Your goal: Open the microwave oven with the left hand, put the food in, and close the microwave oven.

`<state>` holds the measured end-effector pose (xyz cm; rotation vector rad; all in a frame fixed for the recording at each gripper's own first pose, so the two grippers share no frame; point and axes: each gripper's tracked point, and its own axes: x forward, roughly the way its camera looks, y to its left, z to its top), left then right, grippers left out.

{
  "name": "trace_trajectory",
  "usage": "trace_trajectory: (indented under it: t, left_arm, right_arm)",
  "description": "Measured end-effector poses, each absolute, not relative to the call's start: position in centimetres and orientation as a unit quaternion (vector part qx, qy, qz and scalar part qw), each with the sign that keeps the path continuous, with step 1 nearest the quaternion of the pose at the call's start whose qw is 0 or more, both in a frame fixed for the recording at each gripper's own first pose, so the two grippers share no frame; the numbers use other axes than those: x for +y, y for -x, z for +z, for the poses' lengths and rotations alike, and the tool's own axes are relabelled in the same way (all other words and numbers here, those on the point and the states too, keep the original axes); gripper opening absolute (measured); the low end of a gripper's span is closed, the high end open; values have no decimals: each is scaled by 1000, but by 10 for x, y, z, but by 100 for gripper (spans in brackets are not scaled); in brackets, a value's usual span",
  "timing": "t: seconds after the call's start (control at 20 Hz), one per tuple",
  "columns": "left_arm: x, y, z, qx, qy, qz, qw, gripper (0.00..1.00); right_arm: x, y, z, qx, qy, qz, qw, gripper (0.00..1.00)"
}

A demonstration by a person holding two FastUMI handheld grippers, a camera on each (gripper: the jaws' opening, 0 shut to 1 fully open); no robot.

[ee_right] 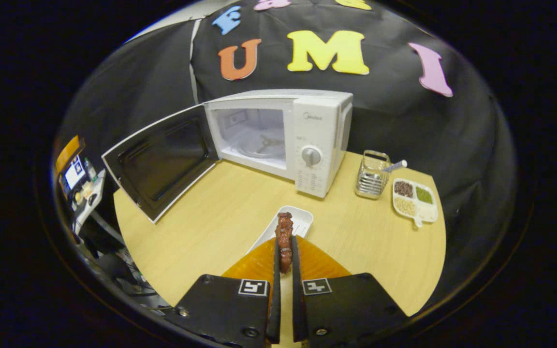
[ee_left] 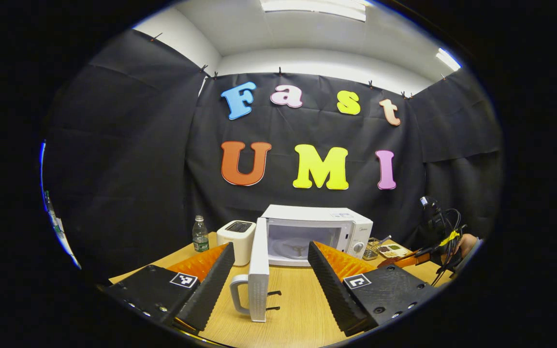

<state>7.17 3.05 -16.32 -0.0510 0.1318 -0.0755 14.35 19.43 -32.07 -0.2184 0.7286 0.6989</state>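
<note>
Now right tool (ee_right: pixel 284 253) clamps meat strip (ee_right: pixel 284 234), long axis toward microwave (ee_right: pixel 278 135); left tool (ee_left: pixel 271 270) wide open, empty.

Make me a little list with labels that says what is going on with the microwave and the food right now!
microwave: white, on the wooden table, cavity bare
door: swung wide open to the side
food: dark reddish piece, pinched above a white tray
tray: white, on the table in front of the microwave
right gripper: jaws shut on the food
left gripper: jaws open, door edge and handle between them, not touching
nearby: wire basket, divided dish of beans, toaster, bottle
</note>
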Motion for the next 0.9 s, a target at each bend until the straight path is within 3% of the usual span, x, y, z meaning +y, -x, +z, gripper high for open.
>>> trace_trajectory:
  t: [0.05, 0.1, 0.15, 0.3, 0.4, 0.45, 0.5, 0.9]
  left_arm:
    - [31, -71, -165, 67, 25, -38, 997, 81]
    - [31, -70, -167, 68, 26, -40, 997, 81]
    - [31, -69, -168, 69, 29, -42, 996, 81]
    - [37, -64, -163, 63, 42, -40, 996, 81]
    - [40, -61, -159, 55, 54, -40, 996, 81]
    - [40, -59, -158, 54, 59, -44, 996, 81]
    - [41, -57, -157, 55, 62, -45, 996, 94]
    - [59, -51, -160, 60, 51, -21, 997, 94]
  right_arm:
    - [201, -139, -316, 335, 125, 333, 873, 5]
    - [210, -134, -312, 320, 143, 333, 875, 13]
    - [219, -131, -308, 306, 155, 332, 879, 5]
    - [253, -125, -300, 277, 155, 330, 889, 13]
    - [281, -126, -295, 259, 132, 331, 898, 13]
    - [295, -128, -292, 245, 120, 332, 903, 5]
    - [309, -130, -290, 234, 107, 329, 909, 13]
    - [390, -185, -294, 188, -24, 255, 948, 13]
